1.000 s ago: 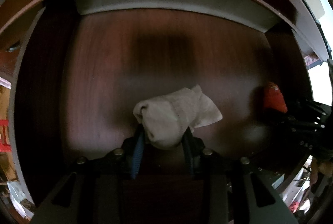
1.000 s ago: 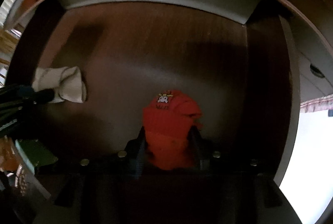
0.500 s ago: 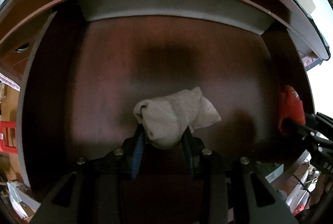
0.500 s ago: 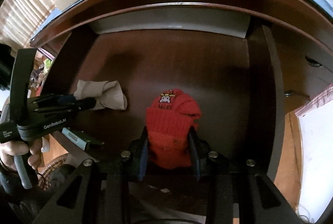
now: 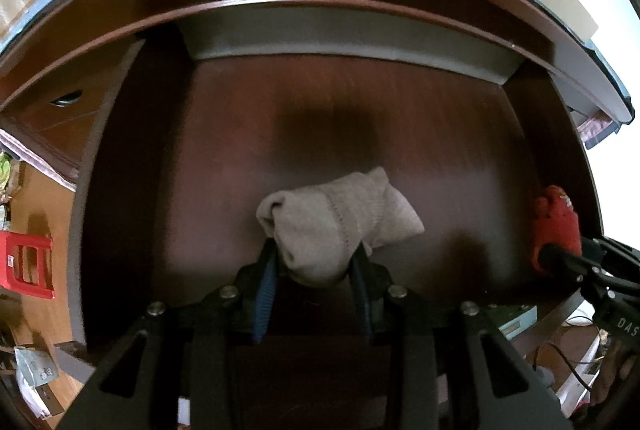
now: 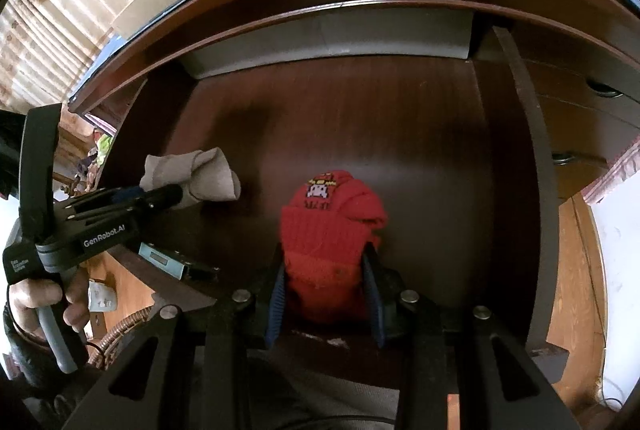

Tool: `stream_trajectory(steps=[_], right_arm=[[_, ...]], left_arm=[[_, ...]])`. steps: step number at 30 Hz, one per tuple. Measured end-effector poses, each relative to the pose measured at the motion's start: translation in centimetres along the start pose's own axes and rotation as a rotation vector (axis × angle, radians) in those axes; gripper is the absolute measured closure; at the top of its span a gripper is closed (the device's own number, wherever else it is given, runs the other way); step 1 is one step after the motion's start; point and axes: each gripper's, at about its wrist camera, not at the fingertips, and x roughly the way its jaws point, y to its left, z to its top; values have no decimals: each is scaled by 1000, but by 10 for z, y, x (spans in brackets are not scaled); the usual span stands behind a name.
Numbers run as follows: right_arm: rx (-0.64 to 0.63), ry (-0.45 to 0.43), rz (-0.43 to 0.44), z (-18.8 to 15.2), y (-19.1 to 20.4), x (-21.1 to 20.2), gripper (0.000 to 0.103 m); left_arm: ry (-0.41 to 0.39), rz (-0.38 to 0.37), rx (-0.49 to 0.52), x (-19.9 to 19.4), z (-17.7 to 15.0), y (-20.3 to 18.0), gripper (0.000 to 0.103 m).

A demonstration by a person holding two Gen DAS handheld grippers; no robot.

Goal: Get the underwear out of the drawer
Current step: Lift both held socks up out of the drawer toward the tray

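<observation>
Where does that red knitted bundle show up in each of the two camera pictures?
Left wrist view: red knitted bundle at the far right edge, pinched by the right gripper.
Right wrist view: bottom centre, clamped between that gripper's own fingers.
Shared landmark: the drawer's grey back wall.

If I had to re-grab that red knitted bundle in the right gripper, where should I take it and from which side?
Probably where the right gripper already holds the red knitted bundle: across the ribbed lower band, coming steeply from above. That band looks thick and even, so the pads can squeeze both flanks; the rounded, patterned top would likely slip out.
</observation>
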Motion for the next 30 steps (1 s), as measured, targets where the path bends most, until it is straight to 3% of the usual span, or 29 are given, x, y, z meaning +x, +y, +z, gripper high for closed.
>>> stream_trajectory(steps=[13,30], right_arm=[[21,-57,6,-2,4,-11,66],[0,-114,11,-8,15,-36,66]], left_arm=[[-54,52,4,-11,-5,-3,70],[-114,56,18,-35,-12,-1,70]])
